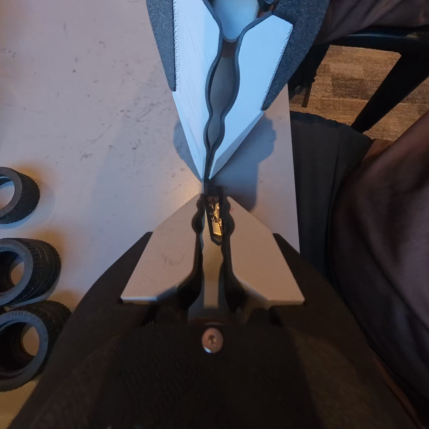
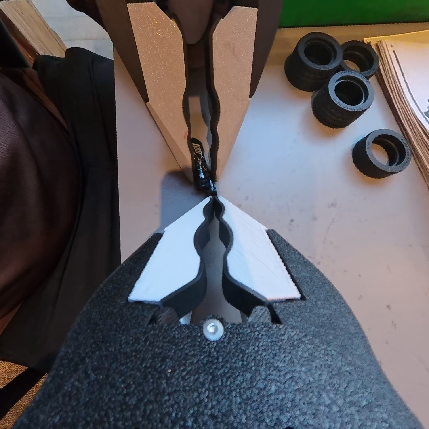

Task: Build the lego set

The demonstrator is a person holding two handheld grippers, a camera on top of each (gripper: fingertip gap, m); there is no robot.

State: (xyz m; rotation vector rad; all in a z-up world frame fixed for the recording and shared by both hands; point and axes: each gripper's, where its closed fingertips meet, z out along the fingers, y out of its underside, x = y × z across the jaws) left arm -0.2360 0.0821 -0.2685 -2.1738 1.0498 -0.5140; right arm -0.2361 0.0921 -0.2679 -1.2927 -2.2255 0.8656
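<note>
Nearest the lens in each wrist view is that tool's own dark, grainy housing with a bright screw head. Beyond it the pale table spreads out, scuffed and marked, its edge running beside someone's dark clothing.

Meeting tip to tip over that table edge are the two tools. The left gripper, with tan finger plates, is closed almost fully on a slim black printed piece, which lies lengthwise between its wavy black pads. The right gripper, with white finger plates, has its tips pressed together at the piece's outer end, seemingly pinching a small black bit there.

Off to the side sit four black tyres, some leaning on each other, one apart, next to a stack of printed sheets.

My guess is that the step is joining or passing something at the end of that black piece. To do it well, I'd keep both tools in line with the piece, hold the left one firm without crushing the printed face, and push straight along its length so nothing twists or pops out over the table edge.

Hard to make out: whether the right tips truly grip the small bit or only touch it, what that bit is, and how it connects. The contact point is tiny, dark and shadowed. Both handles and the person's hands are out of frame.
</note>
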